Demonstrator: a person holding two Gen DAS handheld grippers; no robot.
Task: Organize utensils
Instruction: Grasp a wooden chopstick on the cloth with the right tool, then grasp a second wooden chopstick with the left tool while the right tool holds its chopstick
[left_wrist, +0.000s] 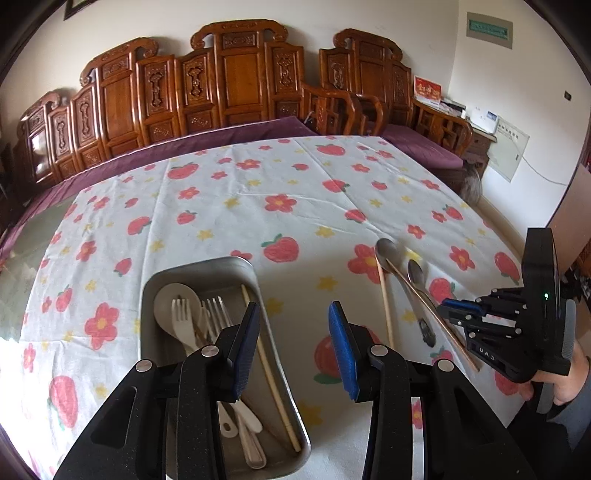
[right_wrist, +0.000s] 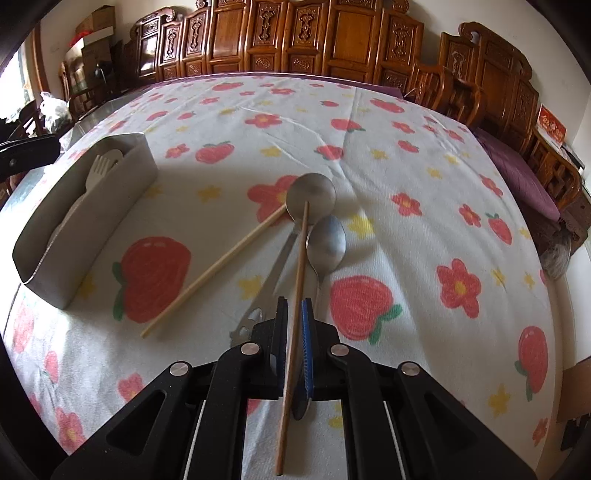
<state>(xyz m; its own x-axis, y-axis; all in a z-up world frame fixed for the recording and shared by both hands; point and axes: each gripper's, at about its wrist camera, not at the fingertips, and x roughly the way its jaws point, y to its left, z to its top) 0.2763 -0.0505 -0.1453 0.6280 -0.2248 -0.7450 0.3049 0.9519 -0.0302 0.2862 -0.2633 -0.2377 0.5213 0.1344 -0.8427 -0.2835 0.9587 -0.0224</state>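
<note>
Left wrist view: left tool (left_wrist: 293, 345) hangs with its blue pads spread and nothing between them, its left finger over the right rim of the metal tray (left_wrist: 280, 363). The tray already holds a pale spoon, forks and one pale chopstick (left_wrist: 271, 373) lying along its right wall. To the right of the tray, on the cloth, lie a second pale chopstick (left_wrist: 385, 299), a large spoon (left_wrist: 388, 253) and a small spoon (left_wrist: 416, 275). Further right of the tray the right tool (left_wrist: 448, 308), held in a person's hand (left_wrist: 565, 384), pinches a dark chopstick (left_wrist: 456, 338). Right wrist view: right tool (right_wrist: 293, 314) is pressed together on the dark chopstick (right_wrist: 299, 266), whose long axis runs straight away along the fingers, its far tip over the bowl of the large spoon (right_wrist: 311, 195), its near end trailing under the tool. The tray (right_wrist: 85, 236) lies well to the upper left of the tool, its long axis slanting away; judgement: the carry goes leftward and the stick wants turning to match that axis. The right hand has the piece; the left is nearer the tray. The pale chopstick (right_wrist: 214, 269) lies between tool and tray. Surface: bench under a white cloth (right_wrist: 406, 170) printed with red flowers and strawberries, lightly creased. Room: carved wooden seating (right_wrist: 295, 40) with purple cushions behind the bench.
</note>
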